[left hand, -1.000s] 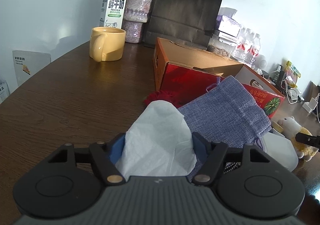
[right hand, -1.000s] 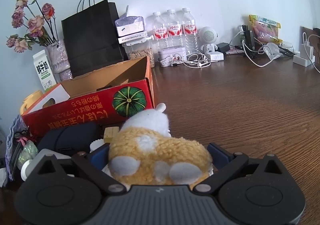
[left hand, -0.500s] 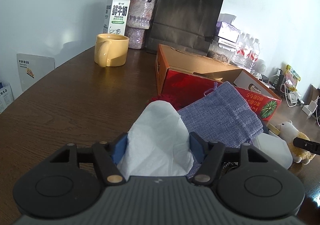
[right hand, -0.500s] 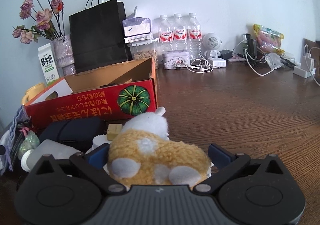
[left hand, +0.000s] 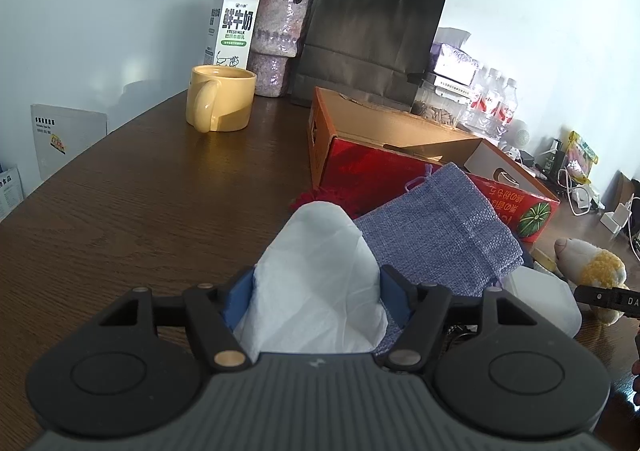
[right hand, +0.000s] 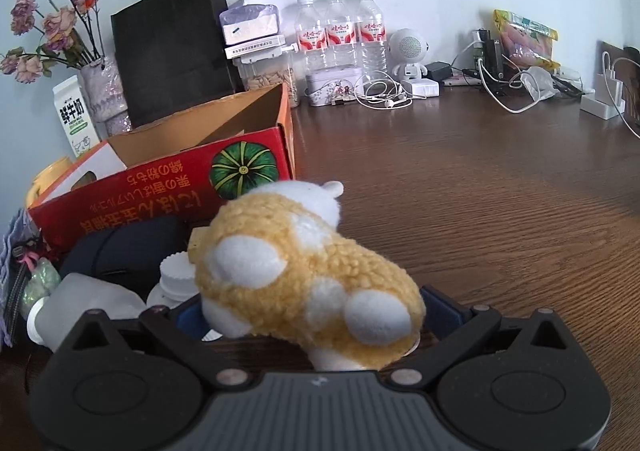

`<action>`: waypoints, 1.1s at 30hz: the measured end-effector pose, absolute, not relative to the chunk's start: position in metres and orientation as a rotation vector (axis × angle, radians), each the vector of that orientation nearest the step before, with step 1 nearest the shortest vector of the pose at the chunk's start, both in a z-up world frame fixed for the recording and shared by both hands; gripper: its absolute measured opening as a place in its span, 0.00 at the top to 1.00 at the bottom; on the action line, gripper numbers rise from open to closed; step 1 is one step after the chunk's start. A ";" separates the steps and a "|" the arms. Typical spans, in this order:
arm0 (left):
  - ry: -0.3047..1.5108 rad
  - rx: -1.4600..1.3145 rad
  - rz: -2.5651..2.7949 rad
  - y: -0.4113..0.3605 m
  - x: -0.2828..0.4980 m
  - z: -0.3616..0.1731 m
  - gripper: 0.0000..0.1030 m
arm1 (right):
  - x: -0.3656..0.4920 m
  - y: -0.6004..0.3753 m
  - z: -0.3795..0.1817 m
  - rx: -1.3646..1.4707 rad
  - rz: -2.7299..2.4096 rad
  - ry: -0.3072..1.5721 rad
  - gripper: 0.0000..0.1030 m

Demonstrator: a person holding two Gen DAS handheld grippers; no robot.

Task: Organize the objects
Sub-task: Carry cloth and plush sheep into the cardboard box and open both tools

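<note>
Left gripper: clamped on a white tissue pack.
Right gripper: clamped on a plush toy, long axis pointing forward toward the box.
Red cardboard box: open top, ahead and left of the toy; ahead and right of the tissue pack.
Nearer hand: judged the right.
Desk: dark wood; clutter along the back edge by a white wall.

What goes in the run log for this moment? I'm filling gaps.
left gripper: shut on white bag | right gripper: shut on plush toy | red box: open, not yet loaded
</note>
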State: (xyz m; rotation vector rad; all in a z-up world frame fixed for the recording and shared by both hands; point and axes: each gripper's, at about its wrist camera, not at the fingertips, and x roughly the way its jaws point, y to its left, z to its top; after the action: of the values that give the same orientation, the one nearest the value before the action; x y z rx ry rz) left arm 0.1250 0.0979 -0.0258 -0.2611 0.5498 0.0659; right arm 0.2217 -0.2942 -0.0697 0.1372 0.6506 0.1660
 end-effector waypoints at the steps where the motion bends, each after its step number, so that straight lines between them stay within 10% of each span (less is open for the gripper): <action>1: 0.550 -0.260 0.067 0.098 0.125 -0.026 0.33 | 0.220 -0.294 -0.070 0.138 0.174 0.650 0.00; 33: 0.539 -0.256 0.071 0.098 0.119 -0.019 0.30 | 0.205 -0.299 -0.062 0.085 0.226 0.558 0.06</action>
State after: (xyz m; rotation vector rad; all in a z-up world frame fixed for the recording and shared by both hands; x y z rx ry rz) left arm 0.1194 0.0983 -0.0193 -0.2558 0.5386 0.0715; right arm 0.2051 -0.2987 -0.0620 0.0850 0.5578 0.2263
